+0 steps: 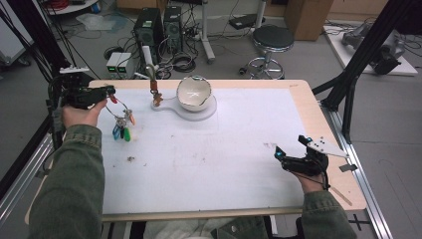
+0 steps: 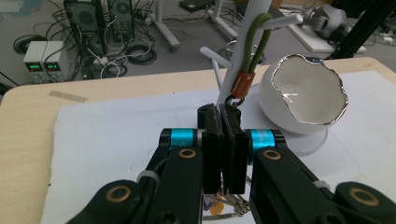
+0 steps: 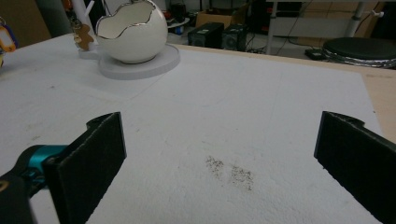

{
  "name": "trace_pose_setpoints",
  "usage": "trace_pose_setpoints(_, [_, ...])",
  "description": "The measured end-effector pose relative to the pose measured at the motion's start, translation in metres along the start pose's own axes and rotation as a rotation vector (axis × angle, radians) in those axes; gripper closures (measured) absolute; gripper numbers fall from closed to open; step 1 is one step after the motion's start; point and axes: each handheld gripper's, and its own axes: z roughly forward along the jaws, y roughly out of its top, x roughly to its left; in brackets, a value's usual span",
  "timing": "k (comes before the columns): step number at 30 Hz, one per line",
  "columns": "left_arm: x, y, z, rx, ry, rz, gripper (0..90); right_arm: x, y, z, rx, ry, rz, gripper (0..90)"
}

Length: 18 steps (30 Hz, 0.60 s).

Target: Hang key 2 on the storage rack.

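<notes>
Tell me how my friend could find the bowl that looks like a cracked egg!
Look at the far edge of the white mat, near its middle. A round white base sits there with a thin white peg stand at its left. The egg bowl rests on that base: white, round, with a jagged shiny rim like broken shell, unlike the colourful keys hanging from the left gripper.

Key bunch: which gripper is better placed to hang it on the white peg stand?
Left, probably. The left gripper is shut on the key bunch, which dangles beside the peg stand. The right gripper is open, near the table's opposite edge.
</notes>
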Motion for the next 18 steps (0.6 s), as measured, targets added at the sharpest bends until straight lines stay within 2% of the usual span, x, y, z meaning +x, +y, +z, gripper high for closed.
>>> trace_pose_setpoints(7, [0.000, 0.017, 0.004, -0.025, -0.010, 0.009, 87.4, 0.001, 0.000, 0.000, 0.003, 0.004, 0.008, 1.3])
trace_pose_setpoints(13, [0.002, 0.030, 0.008, -0.048, -0.048, 0.001, 87.4, 0.001, -0.001, -0.002, 0.001, 0.007, 0.003, 1.3])
trace_pose_setpoints(18, [0.004, 0.037, 0.015, -0.060, -0.048, 0.005, 87.4, -0.001, -0.002, -0.006, 0.001, -0.001, 0.007, 1.3])
